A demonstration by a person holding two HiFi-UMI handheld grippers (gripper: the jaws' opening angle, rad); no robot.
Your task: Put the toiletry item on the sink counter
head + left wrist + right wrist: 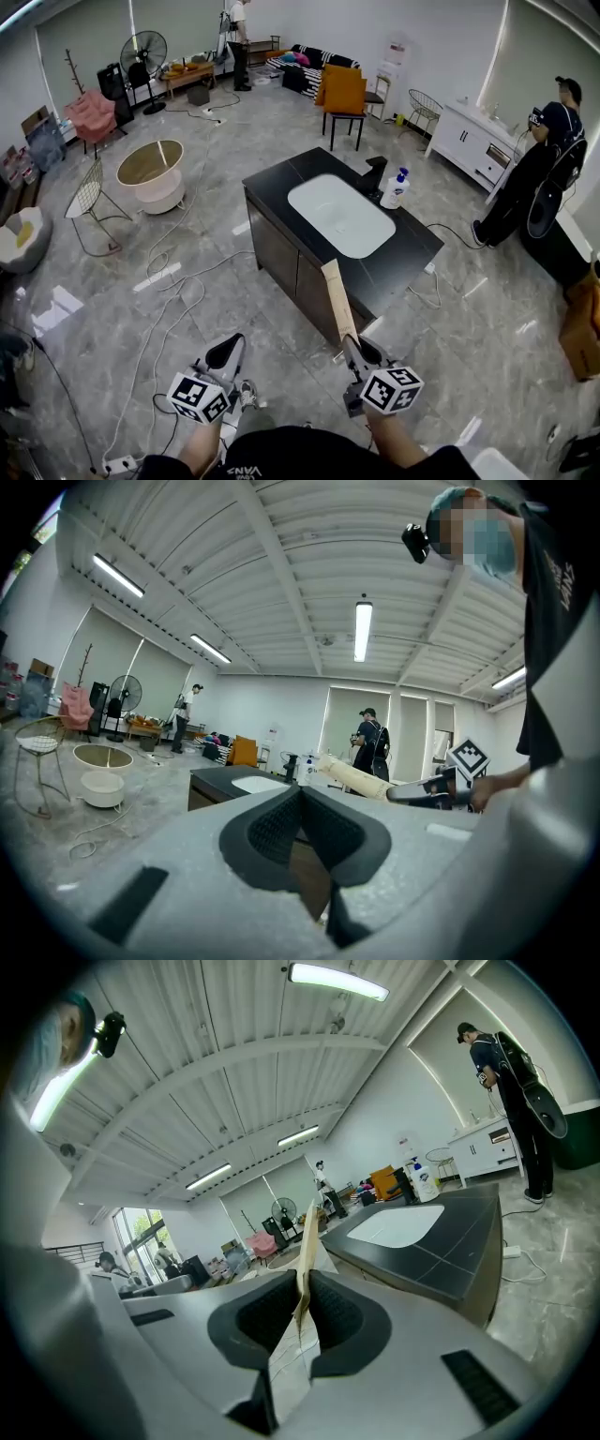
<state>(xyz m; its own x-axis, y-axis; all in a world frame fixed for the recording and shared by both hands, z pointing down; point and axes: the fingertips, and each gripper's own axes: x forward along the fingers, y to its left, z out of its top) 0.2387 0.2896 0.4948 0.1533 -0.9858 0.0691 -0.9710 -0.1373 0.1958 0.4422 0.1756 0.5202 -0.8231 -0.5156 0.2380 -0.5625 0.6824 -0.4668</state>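
A long, flat tan toiletry box (337,298) sticks forward and up out of my right gripper (351,345), whose jaws are shut on its near end. In the right gripper view the box (307,1241) stands edge-on between the pads. Its far tip reaches over the near edge of the black sink counter (412,248), which holds a white basin (339,215). My left gripper (228,351) hangs to the left above the floor, short of the counter, shut and empty. The left gripper view shows its jaws (302,797) pressed together, with the box (356,778) off to the right.
A black faucet (375,174) and a white pump bottle (395,189) stand at the counter's far side. Cables (173,291) trail over the grey floor on the left. A round tub (152,173), a wire chair (89,202) and an orange chair (345,94) stand farther off. A person (544,155) stands at the right.
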